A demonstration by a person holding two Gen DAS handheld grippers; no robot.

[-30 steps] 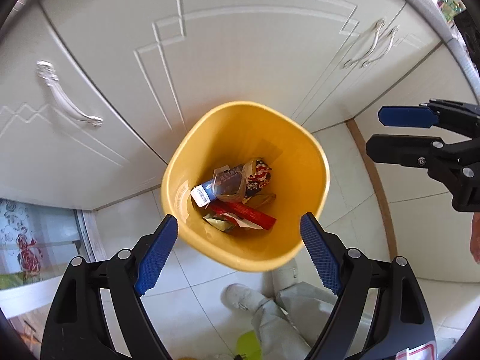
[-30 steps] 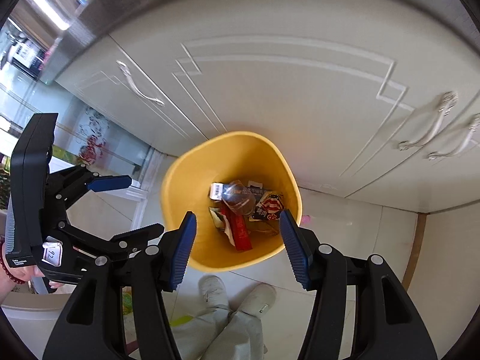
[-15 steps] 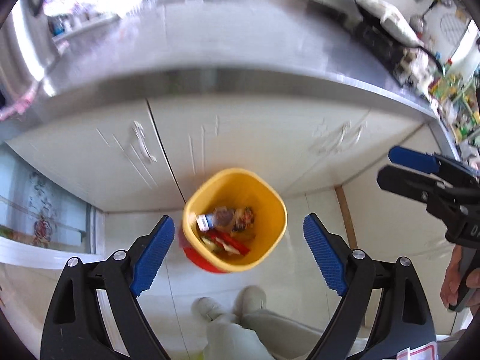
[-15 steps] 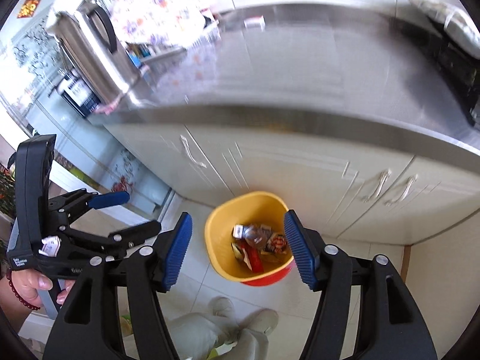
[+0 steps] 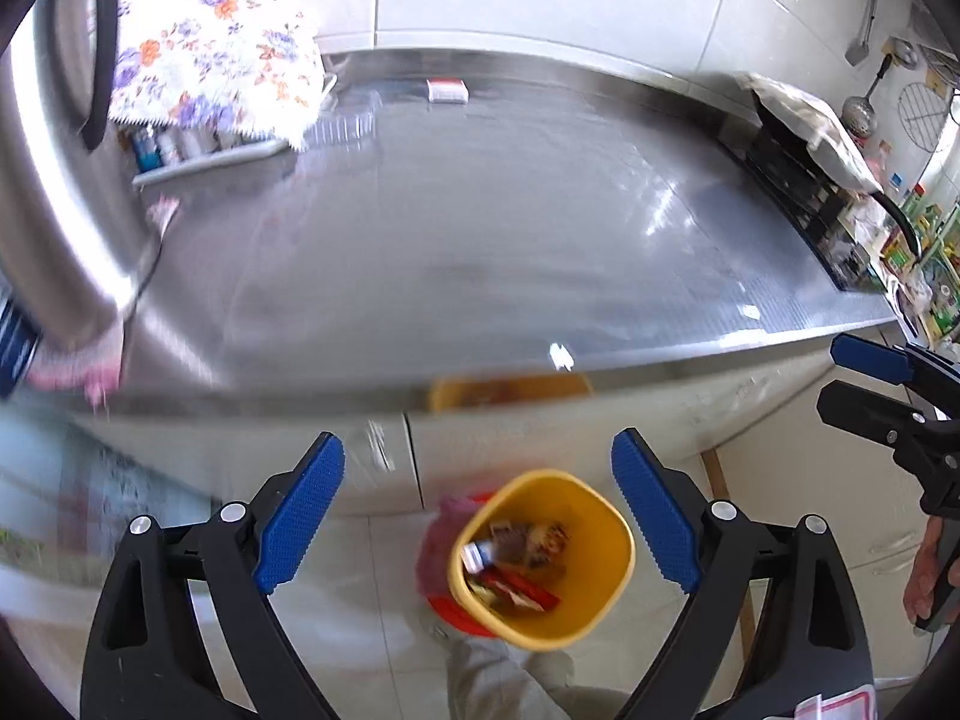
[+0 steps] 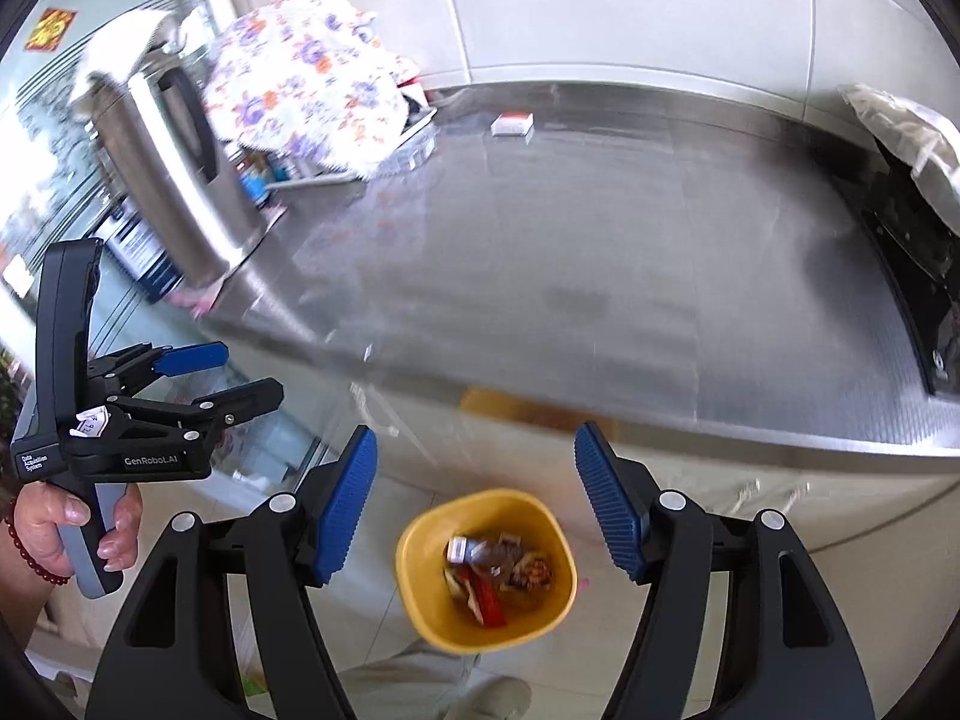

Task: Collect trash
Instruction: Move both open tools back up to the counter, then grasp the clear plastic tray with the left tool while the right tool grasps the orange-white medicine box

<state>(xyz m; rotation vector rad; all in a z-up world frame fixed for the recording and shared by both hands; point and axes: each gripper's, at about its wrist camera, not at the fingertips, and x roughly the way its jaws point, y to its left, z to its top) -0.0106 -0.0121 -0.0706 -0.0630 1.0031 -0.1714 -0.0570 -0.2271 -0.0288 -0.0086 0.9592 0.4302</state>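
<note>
Steel countertop [image 5: 510, 228] fills the upper half of both wrist views; surface bare over most of its width, motion-blurred at the front edge. White cabinet doors [image 6: 750, 498] run below it, down to a pale tiled floor [image 5: 372, 600].

Tall steel thermos jug [image 5: 54, 180] with a black handle stands at the left end of the counter. Behind it, a floral cloth [image 6: 306, 78] drapes over a rack of small bottles. At the right end, a black stove [image 5: 804, 180] with a pale bag lying on top. Small white-and-red box [image 5: 447, 91] sits alone near the back wall, well apart from everything else.

Yellow trash bin [image 5: 612, 588] stands on the floor in front of the cabinets, below the counter edge. It holds the collected trash [image 6: 498, 570]: wrappers, a red packet, a small bottle with a white cap, all lying at the bottom. A red object shows under the bin's near side in the left view; cannot tell what it is.

Left gripper [image 5: 477, 516]: jaws have just been opening, blue pads spread wide, nothing between them; the bin appears in the gap but far below. Right gripper [image 6: 474, 504]: jaws have just been opening, pads apart, nothing held. Each gripper also shows in the other's view, held in a hand [image 6: 66, 534], empty.

Person's trouser leg [image 5: 504, 684] and shoe [image 6: 492, 696] near the bin.
</note>
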